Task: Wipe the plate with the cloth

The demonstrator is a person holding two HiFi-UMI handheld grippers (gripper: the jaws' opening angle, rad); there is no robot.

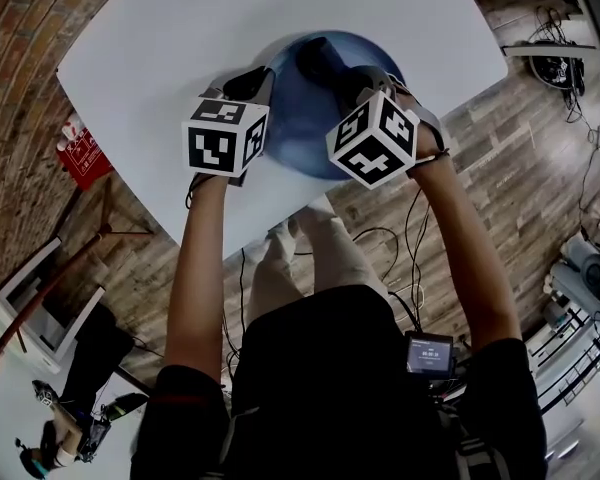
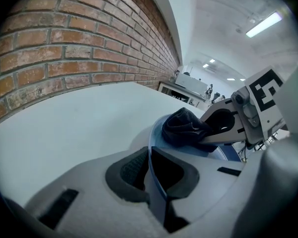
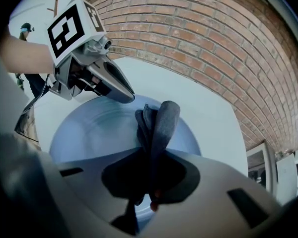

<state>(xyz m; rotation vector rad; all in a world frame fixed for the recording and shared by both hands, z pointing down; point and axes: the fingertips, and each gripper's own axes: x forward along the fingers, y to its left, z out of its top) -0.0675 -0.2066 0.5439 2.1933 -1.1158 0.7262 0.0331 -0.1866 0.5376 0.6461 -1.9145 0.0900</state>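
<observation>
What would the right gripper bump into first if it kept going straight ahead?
Most likely the blue plate: the right gripper, shut on the dark cloth, points across the plate's face. How steeply it tilts down is unclear.

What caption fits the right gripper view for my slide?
Right tongs pinch the dark cloth over the blue plate; left tongs hold its far rim.
</observation>
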